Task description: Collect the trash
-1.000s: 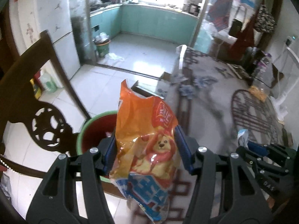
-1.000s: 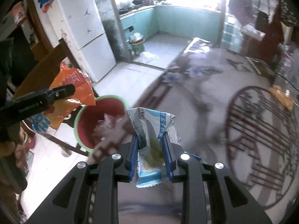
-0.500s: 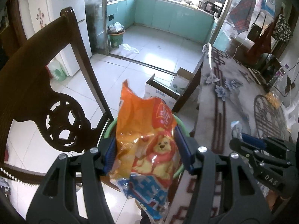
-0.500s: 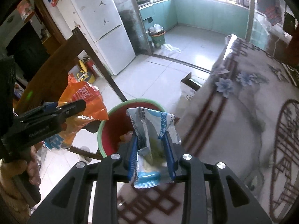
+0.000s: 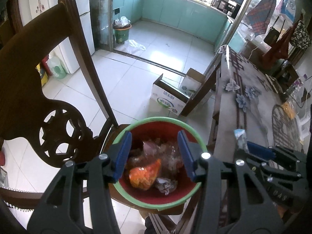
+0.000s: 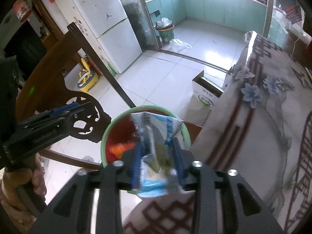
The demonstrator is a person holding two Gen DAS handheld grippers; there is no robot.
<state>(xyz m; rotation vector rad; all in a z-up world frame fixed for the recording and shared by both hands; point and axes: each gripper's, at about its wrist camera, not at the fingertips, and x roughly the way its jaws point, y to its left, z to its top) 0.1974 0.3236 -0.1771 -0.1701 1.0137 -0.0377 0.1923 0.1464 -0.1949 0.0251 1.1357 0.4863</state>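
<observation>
A red bin with a green rim (image 5: 159, 119) stands on a wooden chair seat beside the table. The orange snack bag (image 5: 144, 175) lies inside it on other crumpled trash. My left gripper (image 5: 154, 152) hangs open right above the bin, jaws closing with nothing between them. In the right wrist view the bin's rim (image 6: 103, 142) and the orange bag (image 6: 119, 148) sit below my right gripper (image 6: 158, 159). Its jaws are opening, and the blurred blue-and-white wrapper (image 6: 156, 136) stands loose between them over the bin's right edge. The left wrist view shows that wrapper (image 5: 240, 138) at the right gripper (image 5: 251, 148).
A carved dark chair back (image 5: 58, 136) rises left of the bin. The table with a flowered cloth (image 5: 243, 97) runs along the right. An open cardboard box (image 5: 169, 99) sits on the tiled floor beyond. A hand (image 6: 19, 185) holds the left gripper (image 6: 64, 109).
The left gripper let go of the orange bag, which now lies in the bin. Both grippers moved over the bin. The right jaws have spread a little around the wrapper.
</observation>
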